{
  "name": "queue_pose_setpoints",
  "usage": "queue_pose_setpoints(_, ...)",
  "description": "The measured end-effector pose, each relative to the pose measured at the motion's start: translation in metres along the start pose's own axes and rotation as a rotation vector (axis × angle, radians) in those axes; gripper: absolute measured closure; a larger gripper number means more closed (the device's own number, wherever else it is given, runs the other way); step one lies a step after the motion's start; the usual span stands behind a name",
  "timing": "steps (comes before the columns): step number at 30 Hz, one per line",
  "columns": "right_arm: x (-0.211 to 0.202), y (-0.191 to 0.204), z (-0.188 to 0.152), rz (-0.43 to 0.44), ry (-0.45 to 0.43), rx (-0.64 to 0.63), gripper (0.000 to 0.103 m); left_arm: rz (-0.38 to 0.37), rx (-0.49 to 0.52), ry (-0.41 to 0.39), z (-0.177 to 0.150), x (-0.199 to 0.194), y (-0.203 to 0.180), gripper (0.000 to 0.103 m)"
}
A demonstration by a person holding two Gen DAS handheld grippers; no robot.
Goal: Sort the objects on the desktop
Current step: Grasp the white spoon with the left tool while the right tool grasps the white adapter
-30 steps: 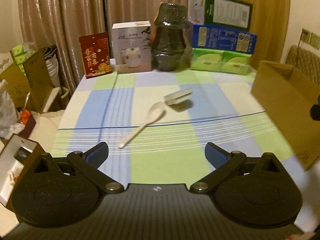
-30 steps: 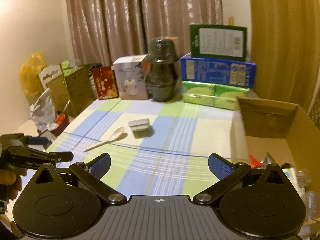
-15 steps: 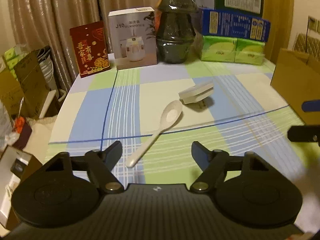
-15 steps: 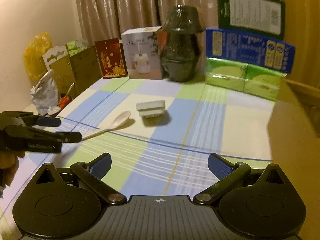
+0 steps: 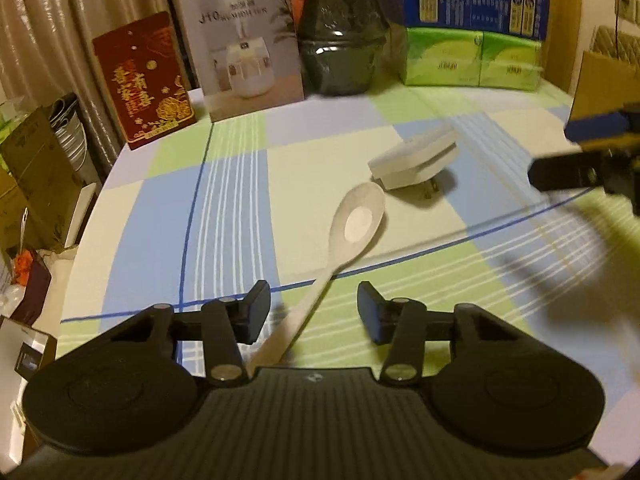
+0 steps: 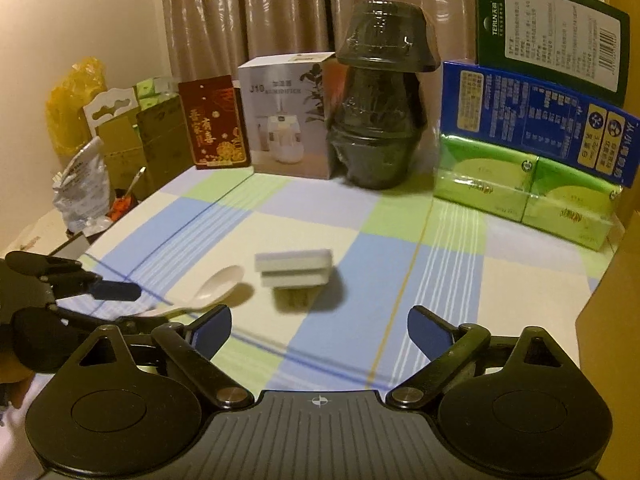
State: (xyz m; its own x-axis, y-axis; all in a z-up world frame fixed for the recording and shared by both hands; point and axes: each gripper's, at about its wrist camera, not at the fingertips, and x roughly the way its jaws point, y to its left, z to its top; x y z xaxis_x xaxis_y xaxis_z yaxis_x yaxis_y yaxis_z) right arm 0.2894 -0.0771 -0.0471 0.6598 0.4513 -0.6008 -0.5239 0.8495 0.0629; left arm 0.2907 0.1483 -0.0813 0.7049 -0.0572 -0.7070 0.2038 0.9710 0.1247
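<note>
A white spoon (image 5: 358,222) lies on the checked tablecloth (image 5: 224,208), its handle running back between the fingers of my left gripper (image 5: 313,312). That gripper is open, low over the cloth, with a gap on each side of the handle. A white plug adapter (image 5: 414,158) rests just beyond the spoon's bowl. In the right wrist view the adapter (image 6: 294,268) sits ahead of my right gripper (image 6: 320,330), which is open and holds nothing. The spoon (image 6: 220,288) and my left gripper (image 6: 120,307) show at the left there. My right gripper (image 5: 576,152) appears blurred at the right of the left wrist view.
A cardboard box (image 5: 608,80) stands at the table's right side. Along the back stand a red packet (image 6: 214,124), a white humidifier box (image 6: 292,120), a dark wrapped pot (image 6: 380,100) and green and blue cartons (image 6: 528,160). Bags and boxes (image 6: 120,148) sit off the left edge.
My left gripper has moved forward and down over the spoon's handle and its fingers have narrowed. My right gripper has swung left from the cardboard box towards the adapter.
</note>
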Motion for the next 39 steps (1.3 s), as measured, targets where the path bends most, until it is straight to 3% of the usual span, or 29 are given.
queue_pose_setpoints(4,0.013,-0.009,0.001,-0.019,0.004,0.014,0.013,-0.006,0.004,0.005,0.003,0.011,0.001,0.064)
queue_pose_setpoints(12,0.024,-0.012,0.0,-0.021,0.008,0.0,0.014,-0.035,-0.039,0.04,0.007,0.022,0.003,0.089)
queue_pose_setpoints(17,0.025,-0.01,0.0,-0.014,0.011,0.002,0.014,-0.048,-0.068,0.075,0.01,0.021,0.002,0.098)
queue_pose_setpoints(22,0.022,-0.009,0.004,-0.012,-0.007,0.005,0.014,-0.061,-0.117,0.091,0.012,0.018,0.001,0.098)
queue_pose_setpoints(33,0.03,-0.001,0.005,0.001,-0.013,0.006,0.014,-0.06,-0.115,0.075,0.01,0.021,-0.003,0.099)
queue_pose_setpoints(39,0.043,0.005,0.008,0.01,-0.039,-0.033,0.014,-0.017,-0.161,0.002,0.018,0.01,0.004,0.099)
